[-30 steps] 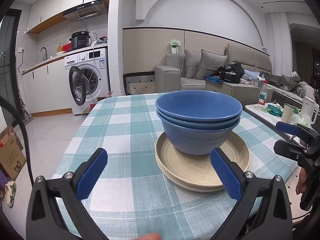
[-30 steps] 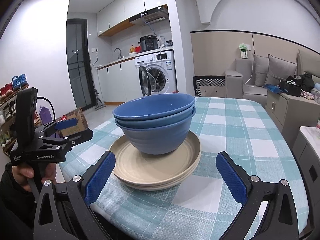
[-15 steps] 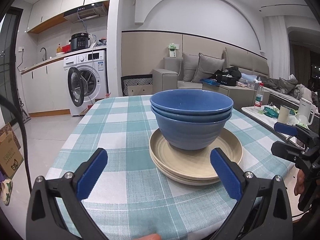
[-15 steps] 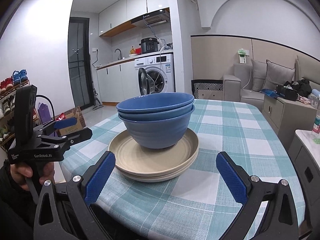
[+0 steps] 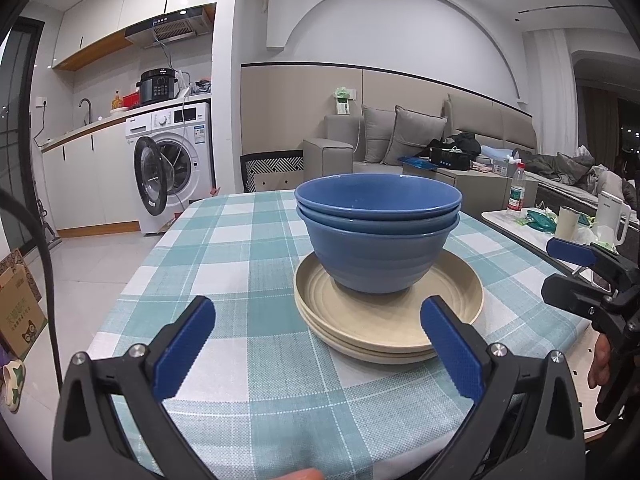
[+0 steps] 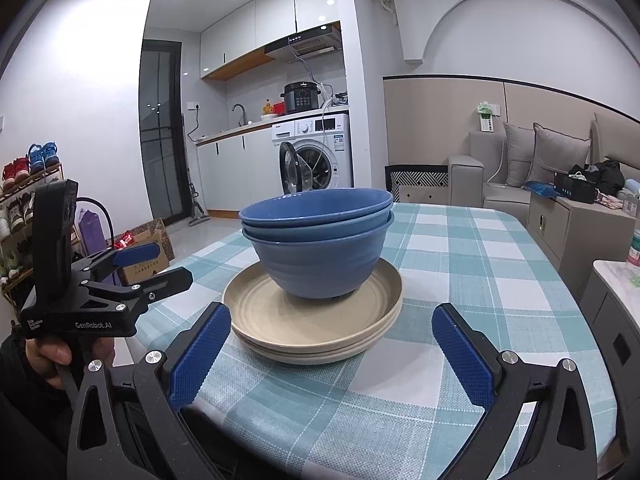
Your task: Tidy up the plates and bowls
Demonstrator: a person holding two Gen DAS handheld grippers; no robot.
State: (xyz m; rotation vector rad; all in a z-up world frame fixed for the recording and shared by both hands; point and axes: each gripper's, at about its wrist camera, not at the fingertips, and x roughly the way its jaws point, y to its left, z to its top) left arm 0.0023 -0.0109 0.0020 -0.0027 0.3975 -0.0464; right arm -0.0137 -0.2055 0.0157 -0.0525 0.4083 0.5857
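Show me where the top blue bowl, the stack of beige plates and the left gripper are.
top blue bowl (image 5: pixel 376 194): left wrist view, on its inside wall.
stack of beige plates (image 6: pixel 316 334): right wrist view, on the top plate's near rim.
left gripper (image 5: pixel 316 342): left wrist view, midway between its open fingertips.

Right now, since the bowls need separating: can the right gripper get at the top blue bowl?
Probably yes. The right gripper is open and faces the top blue bowl with only bare tablecloth and the plates' rim between; the left gripper stands off to the side.
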